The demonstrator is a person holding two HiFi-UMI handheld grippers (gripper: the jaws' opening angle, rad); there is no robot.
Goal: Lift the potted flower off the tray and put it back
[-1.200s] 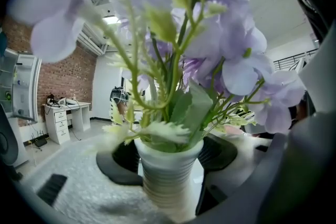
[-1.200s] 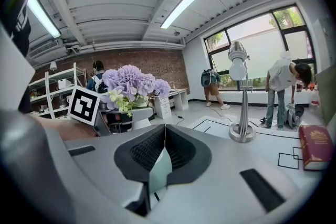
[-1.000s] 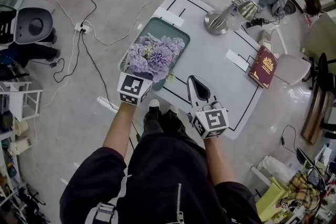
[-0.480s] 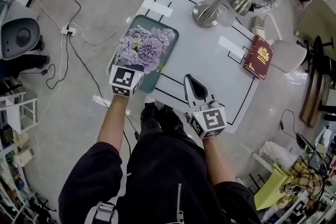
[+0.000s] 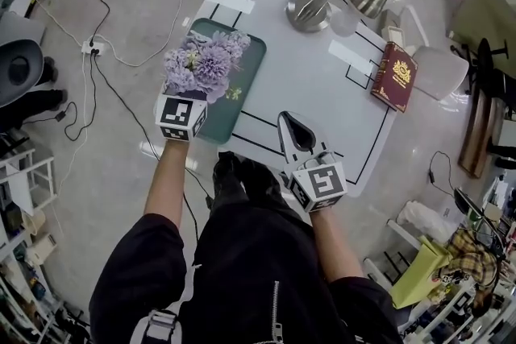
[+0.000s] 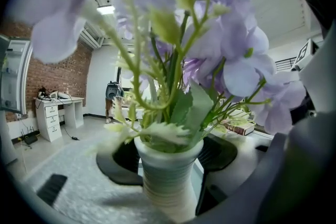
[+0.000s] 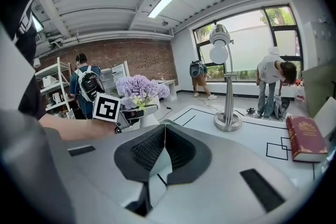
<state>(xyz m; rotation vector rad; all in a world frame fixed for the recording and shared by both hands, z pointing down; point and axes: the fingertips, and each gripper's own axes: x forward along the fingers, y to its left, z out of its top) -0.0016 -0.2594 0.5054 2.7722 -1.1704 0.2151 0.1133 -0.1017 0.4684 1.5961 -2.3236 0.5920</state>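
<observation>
Between the jaws of my left gripper [image 6: 169, 159] stands the potted flower [image 5: 201, 64], with both pads pressed on its white ribbed pot. Its blooms are over the left part of the green tray [image 5: 246, 64] on the tabletop [image 5: 314, 84]. My right gripper [image 7: 165, 127], jaws closed on nothing, hovers at the tabletop's near edge, apart from the flower.

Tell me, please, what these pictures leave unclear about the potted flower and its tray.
Left gripper view: the white ribbed pot is blurred, its base cut off by the bottom edge.
Head view: the purple flowers cover the pot, so whether it touches the dark green rectangular tray cannot be told.
</observation>
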